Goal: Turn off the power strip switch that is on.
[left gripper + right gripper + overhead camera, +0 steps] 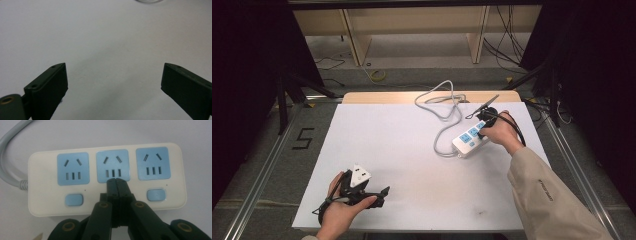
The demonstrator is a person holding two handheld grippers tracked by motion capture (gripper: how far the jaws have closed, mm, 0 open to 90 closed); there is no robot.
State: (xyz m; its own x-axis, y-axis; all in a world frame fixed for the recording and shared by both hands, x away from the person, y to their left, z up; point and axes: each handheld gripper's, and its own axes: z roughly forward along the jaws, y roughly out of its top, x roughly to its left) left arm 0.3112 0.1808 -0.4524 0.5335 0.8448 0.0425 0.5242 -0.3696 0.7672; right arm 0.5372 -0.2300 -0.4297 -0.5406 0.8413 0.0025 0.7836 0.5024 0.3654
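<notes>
- My right gripper [116, 181], black and two-jawed, sits in my right hand [502, 131] over the far right part of the white table top [412, 150].
- Its jaws are pressed together tip to tip with nothing between them.
- The closed tips rest over the cream plastic power strip with three pale blue sockets [107, 177], at the lower edge of the middle socket [113, 166]; they cover the spot where the middle switch would sit. I cannot tell whether the tips press on the strip or only hover at it.
- Either side of my closed jaws a pale blue rounded switch button shows: one [73, 199] under the left socket, one [156, 195] under the right.
- The strip's grey round cable [11, 173] leaves its end to the left of my right gripper and, seen from the high view, loops away from me across the table top towards its far edge.
- My left gripper [113, 82], also black, lies in my left hand [343, 210] at the near left corner of the table top, well apart from the power strip.
- Its jaws stand wide apart and hold nothing; between them there is bare white surface.
- A grey three-cornered plate [360, 175] sits on top of the left gripper.
- My right arm wears a beige sleeve [547, 195].
</notes>
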